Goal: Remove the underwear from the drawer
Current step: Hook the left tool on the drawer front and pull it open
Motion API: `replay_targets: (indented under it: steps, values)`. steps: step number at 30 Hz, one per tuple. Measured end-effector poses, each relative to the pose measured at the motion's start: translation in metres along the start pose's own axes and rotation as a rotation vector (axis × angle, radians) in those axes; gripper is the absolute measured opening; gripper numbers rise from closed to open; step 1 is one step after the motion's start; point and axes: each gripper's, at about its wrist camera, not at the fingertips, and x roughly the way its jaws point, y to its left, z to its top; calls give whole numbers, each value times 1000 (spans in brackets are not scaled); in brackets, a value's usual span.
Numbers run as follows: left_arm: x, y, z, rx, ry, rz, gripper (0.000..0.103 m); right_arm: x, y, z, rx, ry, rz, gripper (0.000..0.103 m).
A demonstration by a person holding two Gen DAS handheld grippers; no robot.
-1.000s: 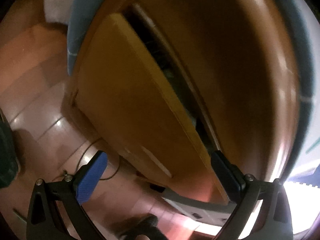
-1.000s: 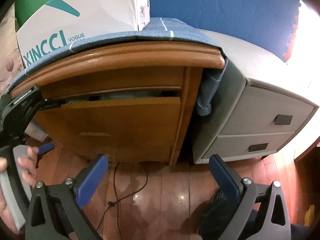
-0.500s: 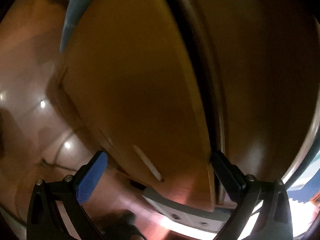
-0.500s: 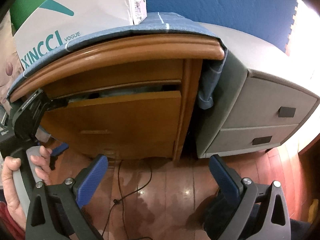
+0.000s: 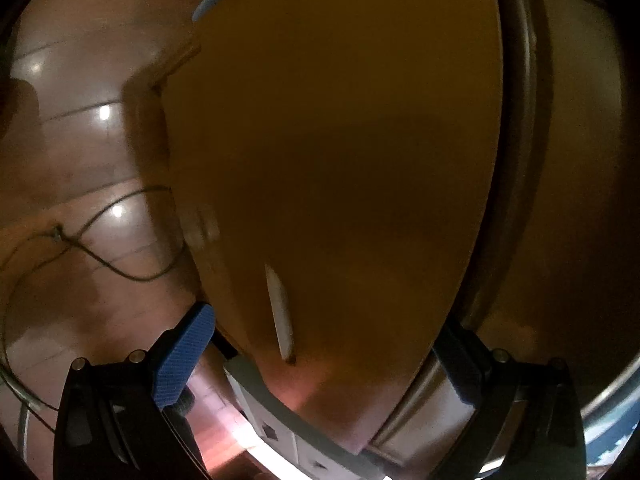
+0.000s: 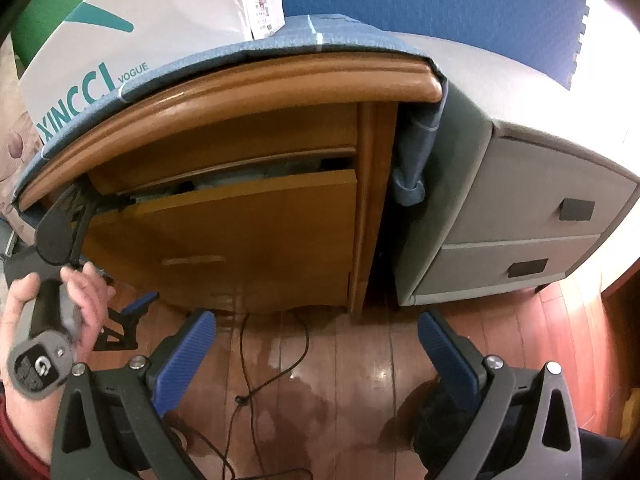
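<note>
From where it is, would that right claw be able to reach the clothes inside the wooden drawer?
Probably not yet. The right claw hangs open above the floor, well back from the wooden drawer, which is out only a crack. A strip of fabric shows through the narrow gap, too tight for the claw.

The left tool (image 5: 320, 364) fills the bottom of the view with its two fingers spread wide, the blue ribbed pad (image 5: 185, 356) on one side and the dark finger (image 5: 460, 364) on the other, straddling the lower corner of a wooden drawer front (image 5: 340, 152). A pale narrow strip (image 5: 280, 312) lies on that panel. Beside it runs the dark gap (image 5: 516, 168) of the cabinet frame. A black cable (image 5: 100, 248) trails over the glossy wooden floor (image 5: 80, 140).
</note>
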Motion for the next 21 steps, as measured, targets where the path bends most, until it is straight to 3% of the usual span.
replay_targets:
  steps: [6,11,14,21]
  values:
    - [-12,-10,-9,4,-76,33,103,0,-4,0,21,5,11,103]
    - [-26,-25,-19,1,-153,171,103,-3,-5,0,16,-7,2,103]
    - [-28,-24,-20,-46,-142,197,103,-6,-6,0,24,-9,8,103]
    - [-25,-23,-13,-5,-114,241,103,-10,-12,3,52,-22,10,103]
